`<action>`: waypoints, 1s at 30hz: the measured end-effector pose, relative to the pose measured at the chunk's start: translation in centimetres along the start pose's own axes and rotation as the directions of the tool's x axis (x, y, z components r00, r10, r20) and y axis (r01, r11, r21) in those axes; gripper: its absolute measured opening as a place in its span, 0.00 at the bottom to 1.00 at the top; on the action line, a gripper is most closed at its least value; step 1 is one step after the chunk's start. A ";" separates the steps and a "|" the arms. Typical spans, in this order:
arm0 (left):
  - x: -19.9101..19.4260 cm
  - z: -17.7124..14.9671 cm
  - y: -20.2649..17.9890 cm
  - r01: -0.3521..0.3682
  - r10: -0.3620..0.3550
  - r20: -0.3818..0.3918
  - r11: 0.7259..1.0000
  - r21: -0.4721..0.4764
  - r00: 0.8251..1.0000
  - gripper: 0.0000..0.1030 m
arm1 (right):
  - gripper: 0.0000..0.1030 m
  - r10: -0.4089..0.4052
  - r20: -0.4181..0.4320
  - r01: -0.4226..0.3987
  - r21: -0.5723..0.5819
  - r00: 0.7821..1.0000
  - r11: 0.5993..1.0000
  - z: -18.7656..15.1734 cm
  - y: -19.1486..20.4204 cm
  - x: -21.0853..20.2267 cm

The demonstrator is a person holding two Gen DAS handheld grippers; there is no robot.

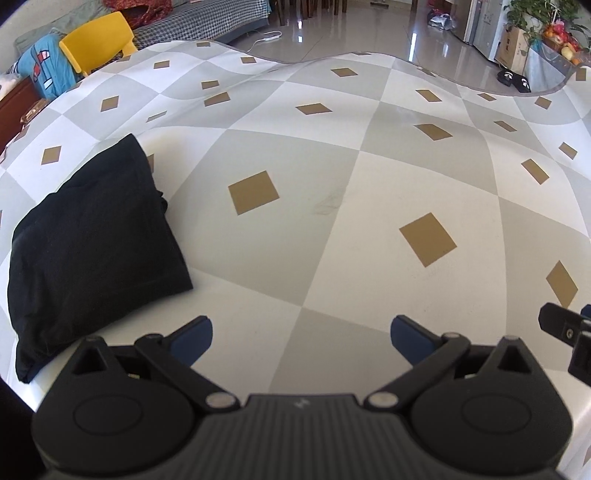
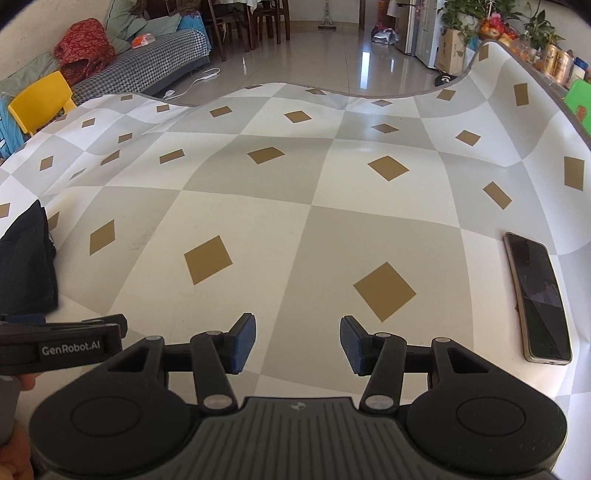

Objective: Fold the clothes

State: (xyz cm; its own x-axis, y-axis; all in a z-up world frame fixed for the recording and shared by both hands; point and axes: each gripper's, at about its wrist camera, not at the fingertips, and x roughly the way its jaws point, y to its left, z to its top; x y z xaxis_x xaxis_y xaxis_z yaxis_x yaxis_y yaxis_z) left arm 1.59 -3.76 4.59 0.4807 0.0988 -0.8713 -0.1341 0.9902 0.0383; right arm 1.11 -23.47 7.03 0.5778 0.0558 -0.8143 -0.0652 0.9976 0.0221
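Room setting. A glossy tiled floor [image 2: 325, 48] reflects daylight beyond the checked surface [image 2: 332, 229]. At left, a sofa [image 2: 147, 66] with a houndstooth cover and a yellow chair [image 2: 37, 99]; dark wooden chairs [image 2: 258, 22] stand behind. At right, potted plants [image 2: 461, 14], fruit [image 1: 557, 33] and a cardboard box [image 1: 511, 48].

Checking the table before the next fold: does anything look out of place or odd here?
One thing: a phone lies face up on the patterned tablecloth, to the right, inside the folding area. The cloth's far edge also ripples instead of lying flat. The black garment sits folded at the left; both grippers are open and empty.
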 end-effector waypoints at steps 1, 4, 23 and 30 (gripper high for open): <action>0.2 0.3 -0.2 0.004 -0.004 0.001 1.000 0.017 1.000 1.00 | 0.48 0.002 -0.002 -0.002 0.007 1.000 1.000 0.0 -0.4 0.1; 0.6 1.3 -1.0 0.017 -0.017 0.005 0.998 0.066 1.000 1.00 | 0.48 0.022 -0.005 -0.022 0.017 1.000 1.000 0.1 -1.4 0.5; 4.6 4.2 -3.3 0.078 -0.081 0.032 0.993 0.084 0.996 1.00 | 0.48 -0.049 0.048 0.043 0.112 0.998 0.993 3.1 -6.4 7.5; 6.1 4.7 -3.7 0.071 -0.072 0.013 0.994 0.088 0.997 1.00 | 0.48 -0.087 0.122 0.076 0.096 0.989 0.992 4.2 -6.6 9.1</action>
State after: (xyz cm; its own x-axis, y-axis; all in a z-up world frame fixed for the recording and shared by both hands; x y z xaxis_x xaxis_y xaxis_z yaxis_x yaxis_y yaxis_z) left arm 9.05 -6.34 1.44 0.5005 0.0286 -0.8653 -0.0233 0.9995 0.0195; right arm 10.22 -29.37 1.89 0.6762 -0.0269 -0.7362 0.0572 0.9982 0.0160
